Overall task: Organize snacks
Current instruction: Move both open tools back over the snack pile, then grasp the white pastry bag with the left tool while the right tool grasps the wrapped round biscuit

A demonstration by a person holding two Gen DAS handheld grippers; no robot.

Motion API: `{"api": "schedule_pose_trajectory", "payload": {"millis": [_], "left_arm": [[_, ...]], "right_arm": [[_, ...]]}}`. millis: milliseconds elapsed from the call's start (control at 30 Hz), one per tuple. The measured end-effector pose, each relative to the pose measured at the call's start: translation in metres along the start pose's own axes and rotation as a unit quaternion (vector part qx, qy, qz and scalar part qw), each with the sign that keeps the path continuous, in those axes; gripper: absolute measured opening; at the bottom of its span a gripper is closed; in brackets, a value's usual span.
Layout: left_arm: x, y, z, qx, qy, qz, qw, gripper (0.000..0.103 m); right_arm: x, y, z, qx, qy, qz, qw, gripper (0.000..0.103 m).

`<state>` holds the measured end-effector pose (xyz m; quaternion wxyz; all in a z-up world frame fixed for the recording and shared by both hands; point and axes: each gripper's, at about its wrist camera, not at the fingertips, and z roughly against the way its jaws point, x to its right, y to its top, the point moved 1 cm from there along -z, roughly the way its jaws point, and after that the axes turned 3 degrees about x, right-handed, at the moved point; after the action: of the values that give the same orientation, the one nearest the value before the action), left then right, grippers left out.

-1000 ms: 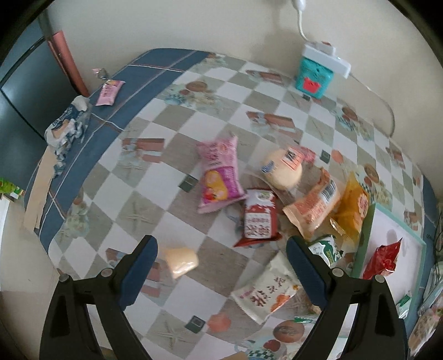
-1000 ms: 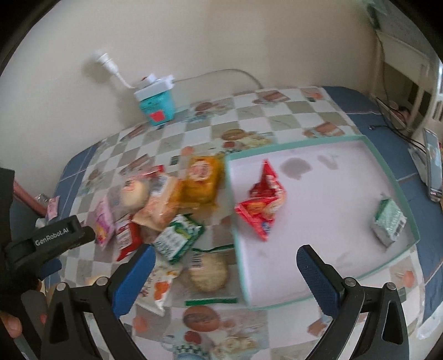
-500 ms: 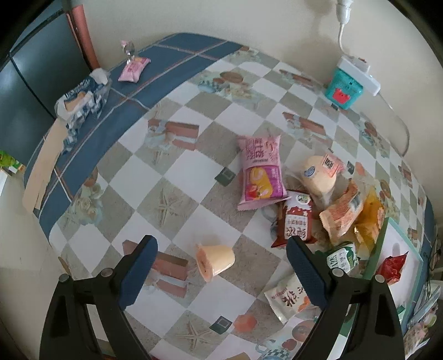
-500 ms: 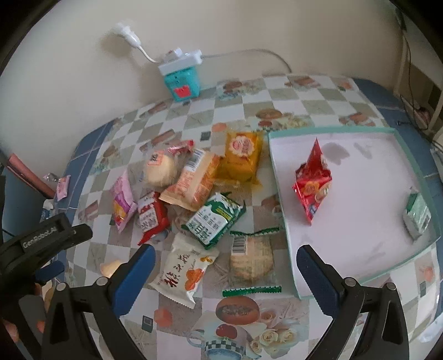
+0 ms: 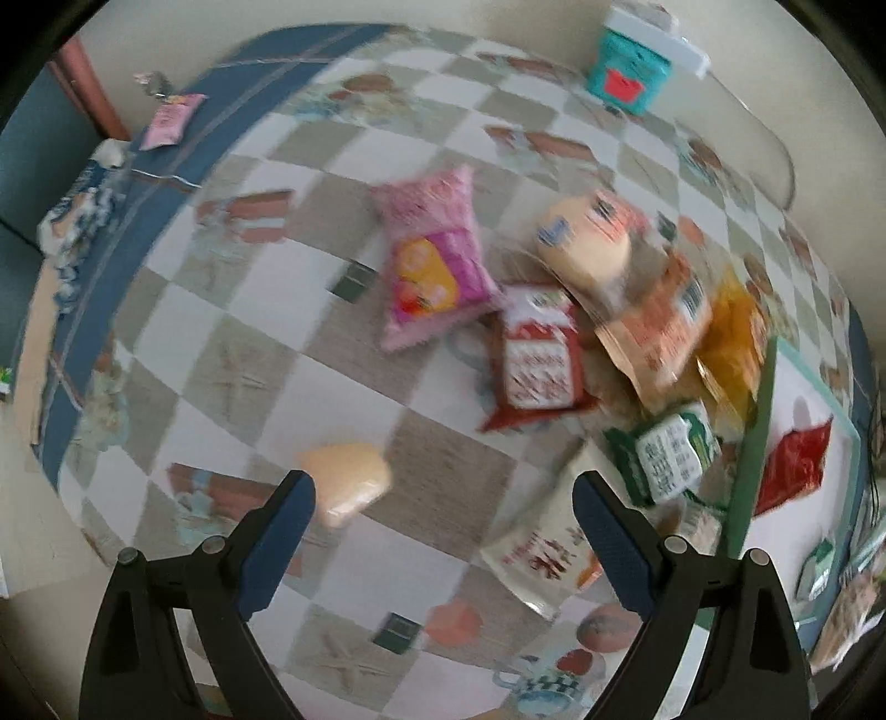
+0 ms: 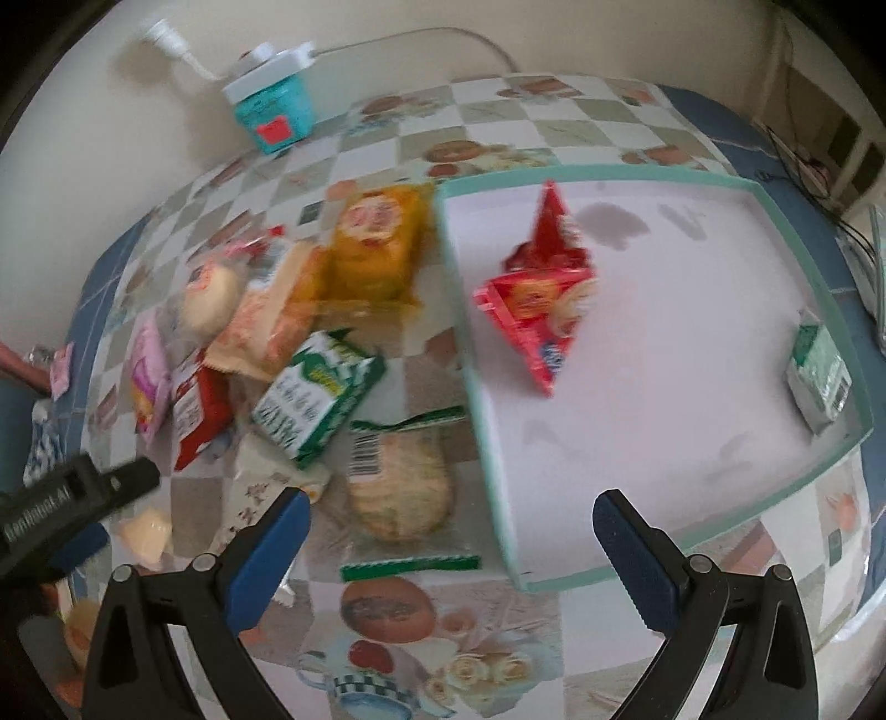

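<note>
left tongs (image 5: 443,520) wide, dropped nearer pale snack (image 5: 346,490) | right tongs (image 6: 451,531) wide, nearer tray (image 6: 482,399)

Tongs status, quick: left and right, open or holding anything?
Left tongs: open, holding nothing, above the small peach snack.
Right tongs: open, holding nothing, above the round cracker pack.

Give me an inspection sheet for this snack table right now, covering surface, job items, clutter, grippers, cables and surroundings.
Surface: checkered tablecloth with printed pictures.
Job's things: green-rimmed tray holds a red packet and a small green packet; loose snacks beside it include a pink bag, yellow packet and round cracker pack.
Clutter: teal box by the wall.
Grippers: left gripper and right gripper both open, empty.
Cables: white cord along the wall.
Surroundings: cream wall.
</note>
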<state>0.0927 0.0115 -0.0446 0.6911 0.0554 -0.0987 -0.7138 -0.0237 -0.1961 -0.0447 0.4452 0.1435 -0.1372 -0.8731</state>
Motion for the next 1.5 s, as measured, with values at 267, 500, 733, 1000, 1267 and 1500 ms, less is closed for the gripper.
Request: {"api": "schedule_pose_trajectory", "payload": {"millis": [267,500,733,1000,1267,1500], "left_arm": [[0.033,-0.014,-0.018,-0.032,-0.006,-0.057,0.9979,0.094],[0.052,-0.024,-0.025,-0.039,0.01,-0.098,0.9944,0.094],[0.076,-0.036,-0.035,-0.049,0.02,-0.133,0.9897,0.094],[0.108,-0.056,-0.052,-0.062,0.019,-0.151,0.9864,0.076],[0.117,-0.05,-0.047,-0.056,0.004,-0.152,0.9868,0.057],[0.102,-0.038,-0.048,-0.058,0.009,-0.112,0.9919,0.056]], "right_arm": [[0.036,0.007,-0.003,-0.01,-0.04,-0.038,0.998,0.103],[0.042,0.007,-0.003,-0.014,-0.045,-0.046,0.998,0.103],[0.044,0.007,-0.005,-0.019,-0.048,-0.052,0.997,0.103],[0.045,0.007,-0.004,-0.02,-0.048,-0.055,0.997,0.103],[0.042,0.006,-0.005,-0.02,-0.05,-0.052,0.997,0.103],[0.027,0.006,-0.006,-0.008,-0.045,-0.026,0.999,0.103]]}}
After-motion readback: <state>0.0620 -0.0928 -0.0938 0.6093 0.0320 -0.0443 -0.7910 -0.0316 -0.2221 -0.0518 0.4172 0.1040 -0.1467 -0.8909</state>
